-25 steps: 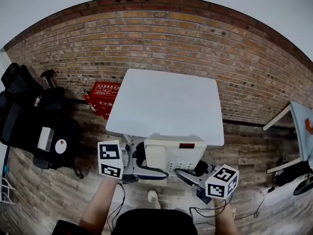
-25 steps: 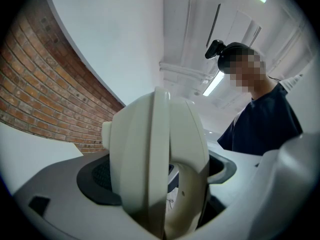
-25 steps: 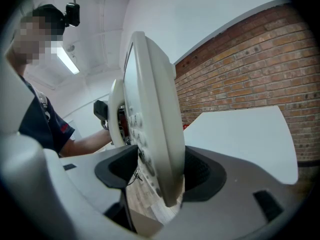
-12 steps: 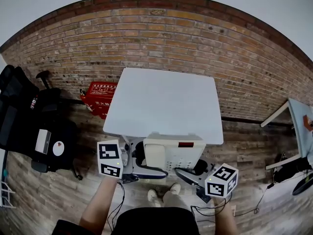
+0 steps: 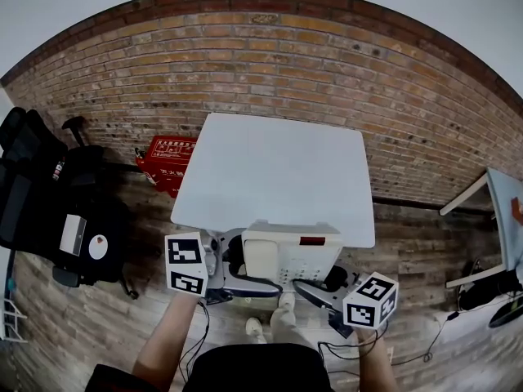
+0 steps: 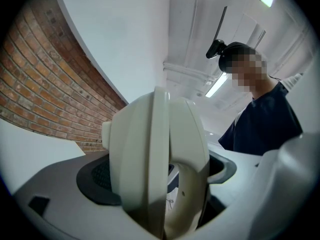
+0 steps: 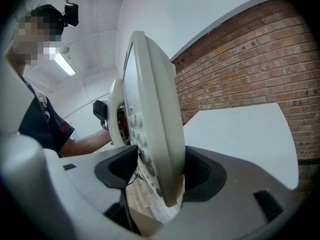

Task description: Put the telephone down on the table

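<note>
One boxy telephone, seemingly plastic, between left tool, right tool

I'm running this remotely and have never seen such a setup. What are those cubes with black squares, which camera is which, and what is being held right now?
There is no robot arm here. A person holds a two-jaw gripper in each hand, and the marker cubes are parts of those grippers. The wide picture comes from a camera on the person's head, looking down, with the left gripper on its left and the right gripper on its right. The other two pictures come from cameras riding on each gripper, looking along its jaws. Both grippers are clamped on a cream telephone, one on each side: the left takes the handset side, the right the keypad side. The telephone is at the near edge of the white table. Nothing else shows on the table.
</note>
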Available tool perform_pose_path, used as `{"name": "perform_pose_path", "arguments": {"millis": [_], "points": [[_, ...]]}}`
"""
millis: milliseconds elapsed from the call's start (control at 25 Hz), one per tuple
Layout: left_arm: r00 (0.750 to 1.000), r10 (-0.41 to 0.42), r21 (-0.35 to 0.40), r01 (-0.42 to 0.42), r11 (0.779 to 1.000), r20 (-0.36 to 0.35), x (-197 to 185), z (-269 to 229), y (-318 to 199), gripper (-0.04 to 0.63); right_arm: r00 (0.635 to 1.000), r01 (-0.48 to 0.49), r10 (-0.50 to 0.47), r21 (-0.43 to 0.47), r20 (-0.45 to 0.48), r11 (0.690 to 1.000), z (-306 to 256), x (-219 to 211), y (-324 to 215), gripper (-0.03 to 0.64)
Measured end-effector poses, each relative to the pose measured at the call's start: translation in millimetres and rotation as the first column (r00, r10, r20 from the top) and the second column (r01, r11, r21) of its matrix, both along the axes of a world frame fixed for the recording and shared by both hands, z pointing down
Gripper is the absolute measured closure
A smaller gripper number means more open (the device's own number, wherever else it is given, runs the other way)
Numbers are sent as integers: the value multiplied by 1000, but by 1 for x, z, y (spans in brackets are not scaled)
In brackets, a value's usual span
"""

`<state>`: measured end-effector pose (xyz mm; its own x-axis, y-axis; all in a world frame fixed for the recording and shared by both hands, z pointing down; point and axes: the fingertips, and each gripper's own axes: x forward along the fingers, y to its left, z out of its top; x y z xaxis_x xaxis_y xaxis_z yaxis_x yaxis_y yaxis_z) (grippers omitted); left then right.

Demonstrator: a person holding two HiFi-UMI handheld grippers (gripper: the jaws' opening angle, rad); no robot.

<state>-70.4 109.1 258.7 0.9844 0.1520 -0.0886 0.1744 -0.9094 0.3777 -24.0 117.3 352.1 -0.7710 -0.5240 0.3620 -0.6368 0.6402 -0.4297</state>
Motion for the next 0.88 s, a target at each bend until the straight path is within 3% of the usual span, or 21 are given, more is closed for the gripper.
{"name": "perform_pose_path", "arguments": {"millis": [880], "points": [[999,-43,-89,46,995,34,49,38,-88,139,999,46,-44,-86,23,995,38,46,-82,357]]}}
